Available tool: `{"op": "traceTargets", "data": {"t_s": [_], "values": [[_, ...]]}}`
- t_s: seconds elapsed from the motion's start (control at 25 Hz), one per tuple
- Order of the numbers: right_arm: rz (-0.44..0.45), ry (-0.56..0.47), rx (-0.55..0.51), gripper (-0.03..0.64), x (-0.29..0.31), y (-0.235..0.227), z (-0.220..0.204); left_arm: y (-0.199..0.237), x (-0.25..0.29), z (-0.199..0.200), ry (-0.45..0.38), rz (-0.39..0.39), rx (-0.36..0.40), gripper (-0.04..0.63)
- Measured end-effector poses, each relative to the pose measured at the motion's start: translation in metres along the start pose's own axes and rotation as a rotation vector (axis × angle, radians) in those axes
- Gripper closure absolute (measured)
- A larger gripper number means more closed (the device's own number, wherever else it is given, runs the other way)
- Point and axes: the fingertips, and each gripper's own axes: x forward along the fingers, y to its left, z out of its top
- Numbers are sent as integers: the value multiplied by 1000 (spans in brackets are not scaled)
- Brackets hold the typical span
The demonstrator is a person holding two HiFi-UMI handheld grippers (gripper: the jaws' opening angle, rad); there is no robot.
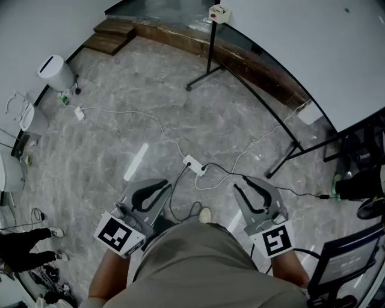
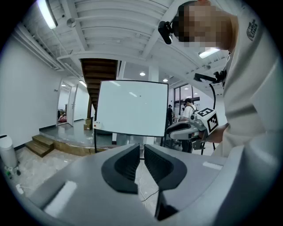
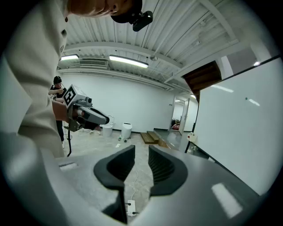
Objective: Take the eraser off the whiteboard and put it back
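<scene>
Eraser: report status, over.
Left gripper, right gripper: empty, jaws slightly apart. Eraser at whiteboard edge, out of reach. Power strip on floor between.

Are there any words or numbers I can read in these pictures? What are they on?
None can be read.
On the marker cubes: only black-and-white squares, no letters.
On the dark panel: faint print, too blurred to read.
On the whiteboard: no writing.
</scene>
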Motion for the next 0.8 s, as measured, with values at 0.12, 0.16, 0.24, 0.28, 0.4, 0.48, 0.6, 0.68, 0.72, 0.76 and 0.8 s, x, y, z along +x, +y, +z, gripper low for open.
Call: {"op": "traceTargets", "data": {"t_s": [0.12, 0.16, 0.24, 0.28, 0.4, 0.48, 0.6, 0.68, 0.72, 0.76, 0.8], "values": [[-6, 13, 32, 520, 13, 8, 10, 15, -5, 8, -3, -24, 4, 558], [-10, 20, 35, 522, 21, 10, 15, 23, -6, 12, -12, -31, 9, 558], [-15, 21, 31, 523, 39, 14, 28, 40, -11, 21, -29, -50, 13, 558], [-17, 17, 25, 523, 48, 21, 35, 47, -16, 21, -28, -62, 7, 558], [-22, 15, 13, 523, 67, 52, 49, 66, -44, 12, -29, -77, -3, 558], [-18, 35, 25, 525, 80, 78, 53, 82, -68, 3, -38, -72, -10, 558], [-3, 57, 42, 526, 108, 119, 61, 111, -107, -8, -56, -64, -10, 558], [3, 66, 43, 549, 127, 139, 68, 128, -129, -18, -38, -62, -25, 576], [4, 70, 38, 581, 136, 148, 71, 137, -140, -23, -27, -59, -33, 591], [4, 71, 33, 608, 145, 157, 74, 147, -150, -28, -16, -54, -40, 591], [4, 71, 30, 614, 154, 165, 78, 157, -160, -33, -7, -49, -48, 591]]}}
